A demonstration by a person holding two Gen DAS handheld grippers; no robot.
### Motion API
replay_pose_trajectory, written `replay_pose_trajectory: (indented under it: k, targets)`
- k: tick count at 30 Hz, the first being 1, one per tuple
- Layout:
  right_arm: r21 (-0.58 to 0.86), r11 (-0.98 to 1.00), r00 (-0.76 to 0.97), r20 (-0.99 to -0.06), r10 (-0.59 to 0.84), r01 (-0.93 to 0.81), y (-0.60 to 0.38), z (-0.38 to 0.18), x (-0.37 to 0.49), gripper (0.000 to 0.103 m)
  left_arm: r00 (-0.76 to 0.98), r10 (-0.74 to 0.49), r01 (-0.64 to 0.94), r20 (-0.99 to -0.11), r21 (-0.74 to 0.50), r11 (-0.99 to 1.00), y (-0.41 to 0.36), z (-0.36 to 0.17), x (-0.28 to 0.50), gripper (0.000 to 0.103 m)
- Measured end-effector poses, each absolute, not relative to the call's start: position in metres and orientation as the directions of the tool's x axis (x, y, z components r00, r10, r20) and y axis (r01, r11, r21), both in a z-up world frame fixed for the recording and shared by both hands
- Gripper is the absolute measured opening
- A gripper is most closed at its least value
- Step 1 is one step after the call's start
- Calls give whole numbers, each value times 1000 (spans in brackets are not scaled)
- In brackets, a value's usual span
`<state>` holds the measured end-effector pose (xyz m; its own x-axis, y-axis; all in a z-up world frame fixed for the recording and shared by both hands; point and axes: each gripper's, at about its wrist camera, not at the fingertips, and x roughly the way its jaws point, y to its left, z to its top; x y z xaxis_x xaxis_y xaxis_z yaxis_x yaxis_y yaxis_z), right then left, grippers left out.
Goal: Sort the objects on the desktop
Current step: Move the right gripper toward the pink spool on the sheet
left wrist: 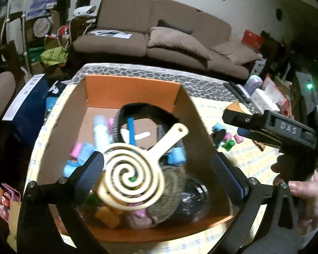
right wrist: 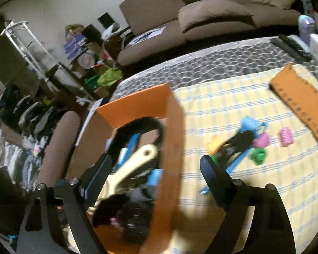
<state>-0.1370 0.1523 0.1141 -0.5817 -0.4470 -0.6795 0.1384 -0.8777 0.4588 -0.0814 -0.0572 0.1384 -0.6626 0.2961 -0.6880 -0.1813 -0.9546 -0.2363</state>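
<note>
An orange cardboard box holds hair rollers, a white bottle, a black headband and a grey round thing. A cream spiral paddle lies blurred over the pile, its rim beside one blue finger pad. My left gripper stands wide open over the box, its pads pressing on nothing. The right gripper is open too and straddles the box's right wall; the paddle's handle shows left of that wall. A hand holds the right gripper's body at the right.
On the yellow checked cloth right of the box lie pink, green and blue rollers, a black clip and a blue comb. The orange lid lies at the far right. Remote controls, a sofa behind.
</note>
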Motion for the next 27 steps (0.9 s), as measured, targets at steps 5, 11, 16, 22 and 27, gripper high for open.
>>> replay_pose_trajectory:
  k: [5, 11, 16, 22, 27]
  targets:
    - [431, -900, -608, -699, -376, 61, 196, 112, -136, 88, -652, 320, -217, -687, -234, -948, -26, 138, -81, 103]
    - [430, -903, -625, -706, -331, -7, 244, 108, -132, 88, -650, 338, -259, -680, -220, -940, 11, 140, -81, 103]
    - [423, -905, -626, -716, -309, -38, 271, 103, -127, 88, -643, 351, -300, -681, -197, -933, 44, 139, -81, 103]
    - [423, -903, -627, -725, -286, -78, 302, 96, -123, 88, -629, 347, -354, -696, -141, -925, 85, 135, -83, 103]
    - [437, -892, -624, -730, -278, -114, 326, 87, -122, 88, -591, 309, -412, -745, -50, -910, 121, 125, -98, 103]
